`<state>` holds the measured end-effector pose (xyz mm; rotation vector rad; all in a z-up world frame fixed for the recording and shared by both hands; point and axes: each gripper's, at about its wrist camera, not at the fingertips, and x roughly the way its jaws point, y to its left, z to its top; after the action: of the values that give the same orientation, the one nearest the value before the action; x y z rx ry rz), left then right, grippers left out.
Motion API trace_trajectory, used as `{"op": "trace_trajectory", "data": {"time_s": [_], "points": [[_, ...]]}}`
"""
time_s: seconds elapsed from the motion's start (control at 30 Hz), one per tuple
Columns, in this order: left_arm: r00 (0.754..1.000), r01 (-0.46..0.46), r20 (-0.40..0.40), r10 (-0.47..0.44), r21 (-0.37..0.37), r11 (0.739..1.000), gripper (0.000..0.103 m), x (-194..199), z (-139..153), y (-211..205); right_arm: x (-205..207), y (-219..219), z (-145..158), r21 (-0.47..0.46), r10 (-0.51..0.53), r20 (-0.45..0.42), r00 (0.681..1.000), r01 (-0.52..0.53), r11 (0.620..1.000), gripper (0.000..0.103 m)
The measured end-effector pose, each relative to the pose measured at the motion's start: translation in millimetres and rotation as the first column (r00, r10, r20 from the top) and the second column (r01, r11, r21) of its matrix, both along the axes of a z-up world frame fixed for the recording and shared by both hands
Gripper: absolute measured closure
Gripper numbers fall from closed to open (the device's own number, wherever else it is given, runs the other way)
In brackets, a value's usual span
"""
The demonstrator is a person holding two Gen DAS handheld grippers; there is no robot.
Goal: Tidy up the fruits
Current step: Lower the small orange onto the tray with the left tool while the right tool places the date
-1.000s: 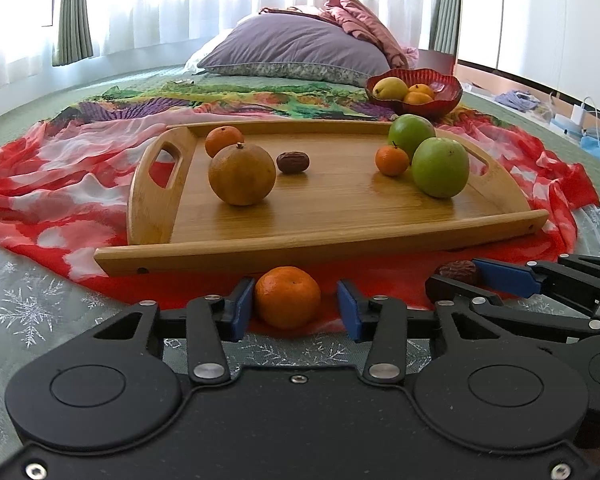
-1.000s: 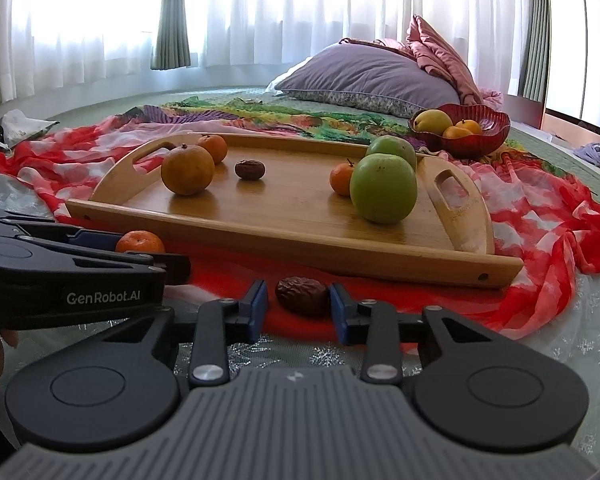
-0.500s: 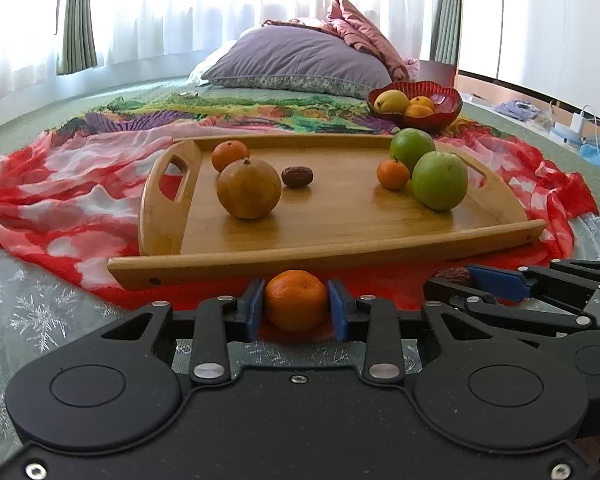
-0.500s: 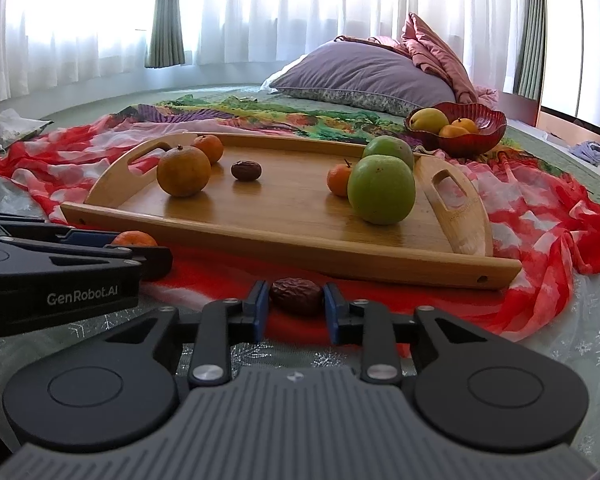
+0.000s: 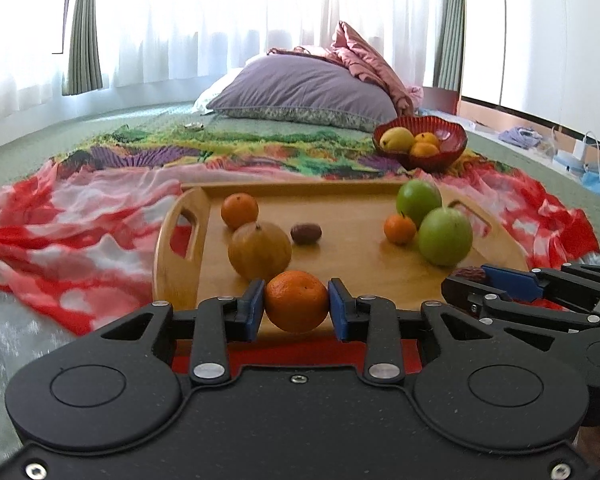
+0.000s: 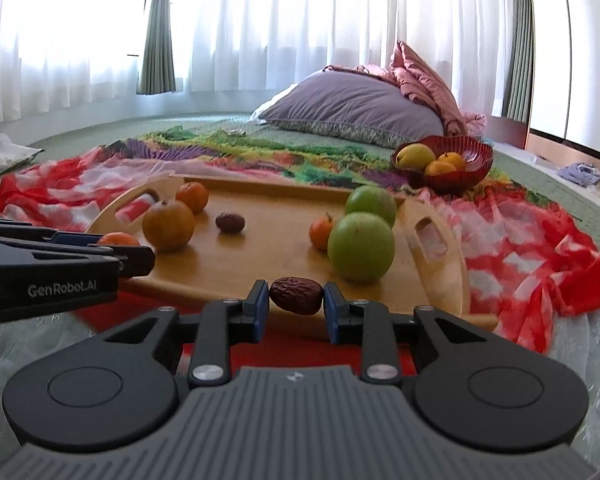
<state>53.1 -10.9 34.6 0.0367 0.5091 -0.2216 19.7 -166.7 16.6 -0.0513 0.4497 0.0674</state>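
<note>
Above the wooden tray's [image 5: 496, 249] near edge, left gripper [image 5: 296, 306] fingers clamp a mandarin [image 5: 296, 300], right gripper [image 6: 296, 305] fingers pinch a date [image 6: 296, 295]. Six fruits sit on the tray already; these two look next.

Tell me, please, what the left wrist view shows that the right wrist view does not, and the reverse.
Only the left wrist view shows the left gripper head-on, both pads pressed on the mandarin, and the tray's left handle in full. Only the right wrist view shows the right gripper head-on, clamped on the dried date, and a crumpled bag at far left. Both show the wooden tray, its two green apples, the red bowl and the purple pillow.
</note>
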Motion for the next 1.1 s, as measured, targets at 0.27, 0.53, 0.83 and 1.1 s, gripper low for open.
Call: {"op": "trace_trajectory", "data": {"time_s": [0.27,0.53,0.83,1.1], "points": [[1.0,-0.008,-0.006,0.008,-0.023,1.0,0.071,23,13,0,20,-6,14,0.018,-0.013,0.016,1.0,0.012,1.0,0.069],[1.0,0.0,0.007,0.0,-0.022,1.0,0.071,54,29,-3,48,-10,28,0.042,-0.01,0.01,1.0,0.01,0.999,0.069],[0.998,-0.007,-0.067,0.004,-0.046,0.999,0.071,117,38,-6,105,-18,40,0.091,0.009,-0.066,0.998,-0.003,0.996,0.069],[0.985,-0.032,-0.171,0.021,-0.065,0.997,0.071,167,27,-8,151,-25,40,0.117,0.011,-0.157,0.988,0.008,0.993,0.069]]}}
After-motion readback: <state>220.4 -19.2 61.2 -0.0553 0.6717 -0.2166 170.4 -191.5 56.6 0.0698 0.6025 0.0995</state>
